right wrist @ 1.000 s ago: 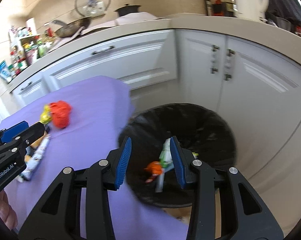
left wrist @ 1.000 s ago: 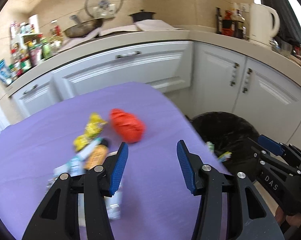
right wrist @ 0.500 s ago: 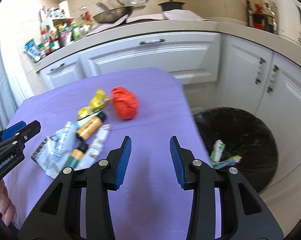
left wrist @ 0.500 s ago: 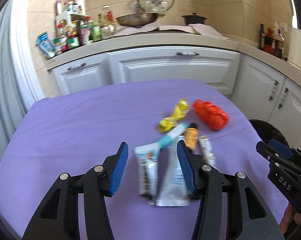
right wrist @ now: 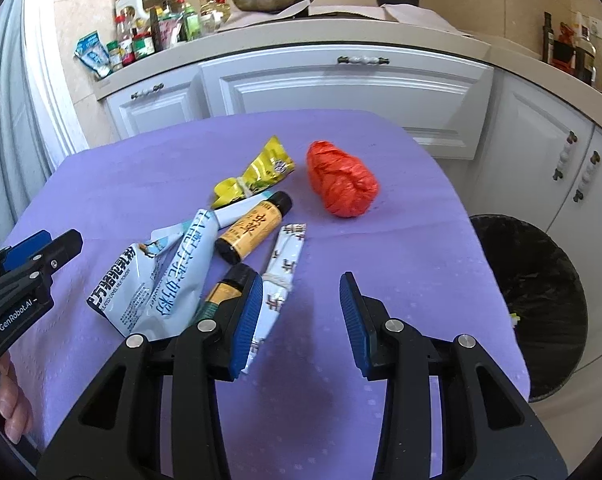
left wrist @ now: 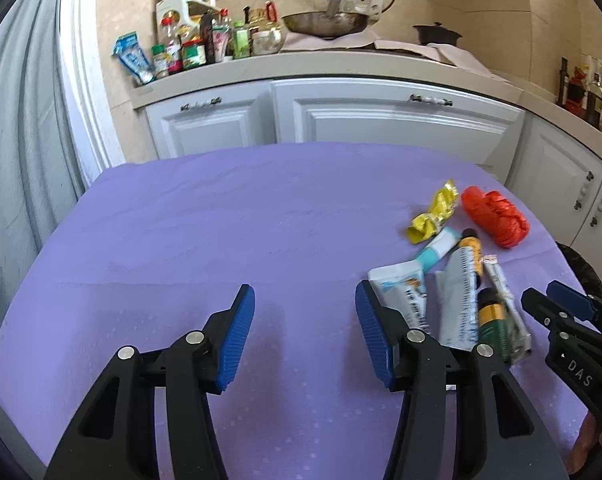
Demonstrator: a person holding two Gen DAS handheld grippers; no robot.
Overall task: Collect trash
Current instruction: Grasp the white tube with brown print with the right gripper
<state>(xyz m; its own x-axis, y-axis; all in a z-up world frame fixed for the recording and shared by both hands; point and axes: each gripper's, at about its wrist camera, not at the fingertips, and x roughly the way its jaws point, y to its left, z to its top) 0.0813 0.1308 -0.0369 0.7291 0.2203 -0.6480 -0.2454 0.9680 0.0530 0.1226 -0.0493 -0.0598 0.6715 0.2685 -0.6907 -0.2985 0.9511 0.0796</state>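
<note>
Purple cloth covers the table beside white cabinets; wrappers lie scattered; both grippers' fingers gape, empty.

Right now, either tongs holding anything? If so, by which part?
Nothing held. Left tongs and right tongs are both open and empty above the purple tablecloth; the trash pile lies untouched.

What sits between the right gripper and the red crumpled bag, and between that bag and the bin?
Nothing visible. The right gripper is open over bare purple cloth, with the red bag straight ahead. The wrappers lie to its left. The black-lined bin stands open past the table's right edge.
</note>
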